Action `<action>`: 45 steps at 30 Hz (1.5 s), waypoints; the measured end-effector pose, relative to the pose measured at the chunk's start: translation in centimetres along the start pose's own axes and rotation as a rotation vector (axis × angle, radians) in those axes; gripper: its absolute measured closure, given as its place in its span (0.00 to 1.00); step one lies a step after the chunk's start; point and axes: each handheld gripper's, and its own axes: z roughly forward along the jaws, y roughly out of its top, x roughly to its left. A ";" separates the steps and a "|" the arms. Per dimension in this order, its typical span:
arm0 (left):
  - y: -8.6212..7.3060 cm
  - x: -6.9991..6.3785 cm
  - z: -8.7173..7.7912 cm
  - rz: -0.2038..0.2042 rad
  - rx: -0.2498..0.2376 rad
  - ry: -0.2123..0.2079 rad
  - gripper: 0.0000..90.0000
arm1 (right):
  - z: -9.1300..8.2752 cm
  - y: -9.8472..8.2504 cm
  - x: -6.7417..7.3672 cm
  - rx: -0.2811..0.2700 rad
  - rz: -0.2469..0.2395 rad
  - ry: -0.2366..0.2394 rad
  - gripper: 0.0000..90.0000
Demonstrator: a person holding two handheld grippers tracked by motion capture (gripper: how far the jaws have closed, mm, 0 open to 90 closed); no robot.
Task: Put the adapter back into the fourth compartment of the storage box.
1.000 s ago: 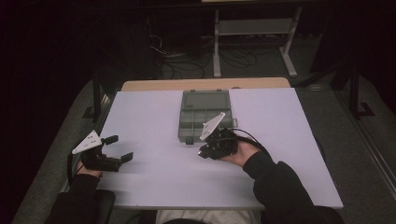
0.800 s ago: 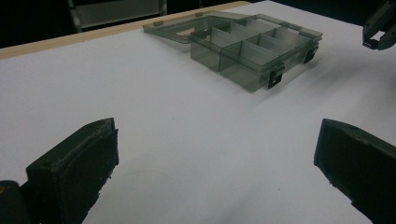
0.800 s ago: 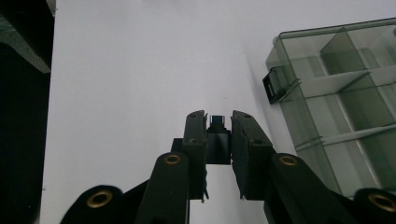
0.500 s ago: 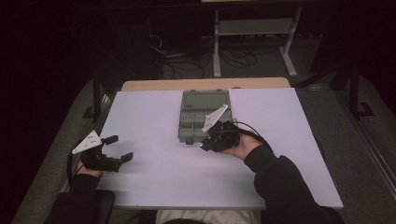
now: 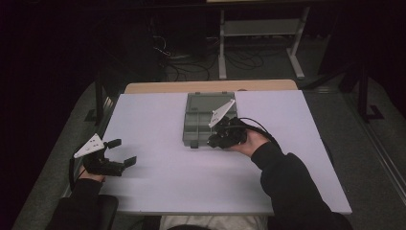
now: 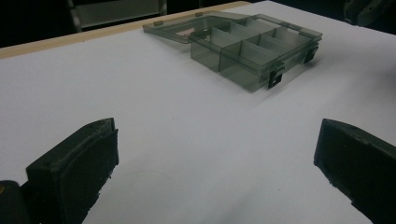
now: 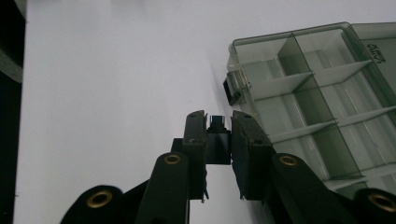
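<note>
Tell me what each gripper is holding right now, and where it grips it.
The right gripper clamps a small black latch clip by its two sides, beside the grey compartment box. The left gripper is open and holds nothing.
</note>
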 end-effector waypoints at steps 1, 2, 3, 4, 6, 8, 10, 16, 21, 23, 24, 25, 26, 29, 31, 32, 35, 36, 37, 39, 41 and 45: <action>0.0 0.0 0.0 0.000 0.001 -0.001 0.00 | 0.0 0.0 -0.2 0.003 0.003 -0.002 0.83; 0.0 0.0 0.0 -0.001 0.000 0.000 0.00 | 0.0 0.1 -0.4 -0.001 0.007 -0.002 0.83; 0.0 0.0 0.0 -0.001 0.000 0.000 0.00 | 0.0 0.1 -0.5 -0.002 0.011 -0.003 0.83; 0.0 0.0 0.0 -0.001 0.000 0.000 0.00 | 0.0 0.2 -0.7 -0.002 0.010 -0.004 0.83; 0.0 0.0 0.0 -0.001 0.000 -0.001 0.00 | 0.0 0.3 -0.9 0.000 0.015 -0.006 0.83; 0.0 0.0 0.0 -0.001 0.000 -0.001 0.00 | 0.1 0.3 -1.1 0.002 0.015 -0.005 0.83; 0.0 0.0 0.0 -0.001 0.000 -0.001 0.00 | 0.3 0.4 -1.4 -0.001 0.020 -0.006 0.83; 0.0 0.0 0.0 -0.001 0.000 -0.003 0.00 | 0.7 0.4 -2.1 0.004 0.033 -0.003 0.83; 0.0 0.0 0.0 -0.002 -0.001 -0.003 0.00 | 1.2 0.2 -3.2 0.011 0.051 -0.009 0.83; 0.0 0.0 0.0 -0.002 -0.001 -0.003 0.00 | 1.2 0.1 -3.7 0.007 0.064 -0.012 0.83; 0.0 0.0 0.0 -0.002 -0.001 -0.003 0.00 | 1.1 0.1 -3.9 0.007 0.065 -0.015 0.83; 0.0 0.0 0.0 -0.003 -0.001 -0.004 0.00 | 1.1 0.1 -4.0 0.006 0.066 -0.017 0.83; 0.0 0.0 0.0 -0.003 -0.001 -0.004 0.00 | 1.1 0.1 -4.0 0.006 0.066 -0.017 0.83; 0.0 0.0 0.0 -0.001 0.000 -0.007 0.00 | 1.0 0.1 -4.4 -0.004 0.071 -0.022 0.83; 0.0 0.0 0.0 -0.002 0.000 -0.006 0.00 | 1.0 0.1 -4.7 -0.006 0.080 -0.026 0.83; 0.0 0.0 0.0 -0.002 0.000 -0.005 0.00 | 1.0 0.1 -4.9 -0.007 0.078 -0.029 0.83; 0.0 0.0 0.0 -0.003 -0.001 -0.005 0.00 | 1.0 -0.1 -5.3 -0.005 0.096 -0.038 0.83; 0.0 0.0 0.0 -0.002 0.001 -0.005 0.00 | 1.0 -0.1 -5.5 -0.005 0.102 -0.039 0.83; 0.0 0.0 0.0 -0.002 0.001 -0.006 0.00 | 1.0 -0.2 -5.7 -0.006 0.105 -0.042 0.83; 0.0 0.0 0.0 -0.004 -0.001 -0.006 0.00 | 1.0 -0.3 -6.1 -0.006 0.116 -0.050 0.83; 0.0 0.0 0.0 -0.005 -0.001 -0.006 0.00 | 0.9 -0.5 -6.4 -0.005 0.125 -0.056 0.83; 0.0 0.0 0.0 -0.005 -0.002 -0.006 0.00 | 0.7 -0.7 -7.0 -0.013 0.145 -0.070 0.83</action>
